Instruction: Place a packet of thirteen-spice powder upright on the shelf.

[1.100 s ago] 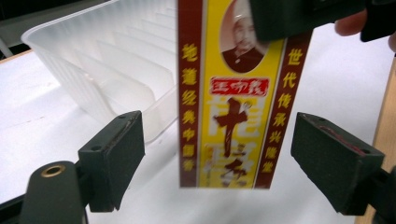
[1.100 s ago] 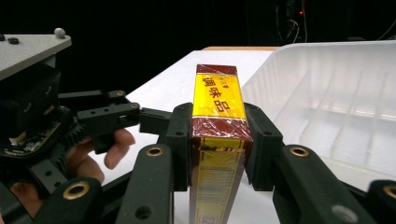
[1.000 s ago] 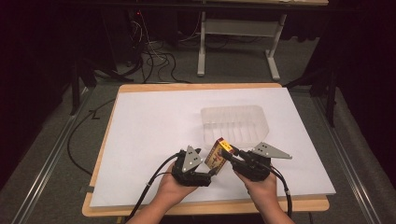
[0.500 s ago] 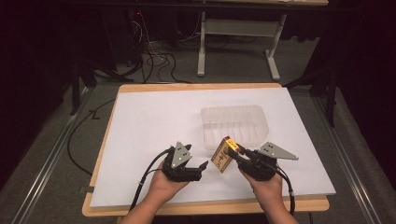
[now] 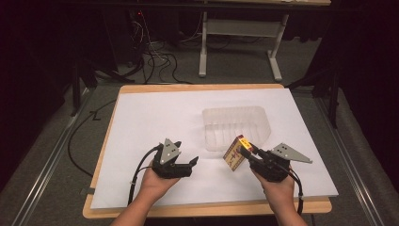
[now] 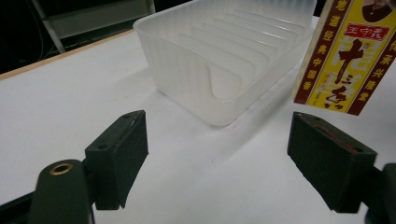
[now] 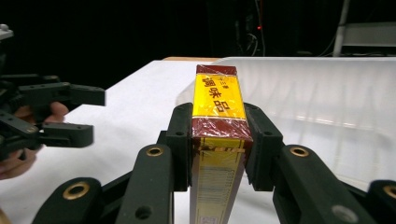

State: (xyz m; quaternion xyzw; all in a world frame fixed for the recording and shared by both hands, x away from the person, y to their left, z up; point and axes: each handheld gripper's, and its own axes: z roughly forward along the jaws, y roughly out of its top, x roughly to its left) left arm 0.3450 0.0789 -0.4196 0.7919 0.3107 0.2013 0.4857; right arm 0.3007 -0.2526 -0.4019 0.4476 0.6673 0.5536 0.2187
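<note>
High view first: I've got the right gripper (image 5: 245,149) clamped on a small yellow-and-maroon box (image 5: 234,153), held up off the white sheet (image 5: 155,113) just in front of the clear plastic tray (image 5: 235,126). The box sits at the tray's near wall, not yet over it. My left gripper (image 5: 192,162) is off to the left, well apart from the box, hovering above the sheet with nothing in it.

Left gripper view now: the two black pads (image 6: 119,156) stand apart with only bare sheet between them, and they've just been closing in a bit on nothing. Ahead I see the ribbed tray (image 6: 224,65) and, at the upper right, the printed face of the box (image 6: 341,60) hanging in the air beside the tray's corner.

Right gripper view: here the grip is plain. Both jaws are pressed flat against the box's (image 7: 218,140) two broad faces, roughly mid-height, with the narrow yellow edge facing me and the top standing clear above the pads. The left gripper (image 7: 79,116) is visible at the far left, and the tray (image 7: 327,93) is straight behind the box.

My read on handling: this looks like a light cardboard carton in glossy film wrap, so stiff enough but slick, and it could crush at the faces under hard pressure. Mid-body across the broad faces seems the right hold; I'd keep it firm, not tight.
</note>
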